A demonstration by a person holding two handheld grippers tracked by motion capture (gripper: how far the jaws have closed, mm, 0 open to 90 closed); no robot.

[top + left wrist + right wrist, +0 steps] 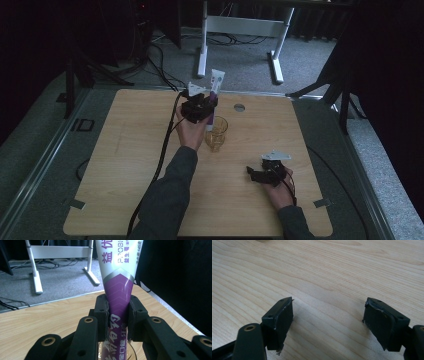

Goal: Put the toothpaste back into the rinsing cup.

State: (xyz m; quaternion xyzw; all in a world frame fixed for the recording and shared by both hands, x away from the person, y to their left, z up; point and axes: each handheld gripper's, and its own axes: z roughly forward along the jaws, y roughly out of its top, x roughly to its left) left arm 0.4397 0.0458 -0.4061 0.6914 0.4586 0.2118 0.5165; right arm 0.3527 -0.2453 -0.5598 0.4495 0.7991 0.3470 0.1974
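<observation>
A white and purple toothpaste tube (215, 95) stands upright, its lower end inside a clear amber glass (216, 133) near the table's middle. My left gripper (199, 107) is shut on the tube's purple part (117, 302), and the glass rim shows just below the jaws (132, 355). My right gripper (257, 175) rests low over the table at the front right. Its jaws are wide apart with bare wood between them (327, 315).
The light wooden table (125, 165) has a round grey grommet (239, 107) at its back middle. Beyond the far edge lie grey carpet, cables and the white legs of a desk (240, 30). Dark tripod legs stand at both back corners.
</observation>
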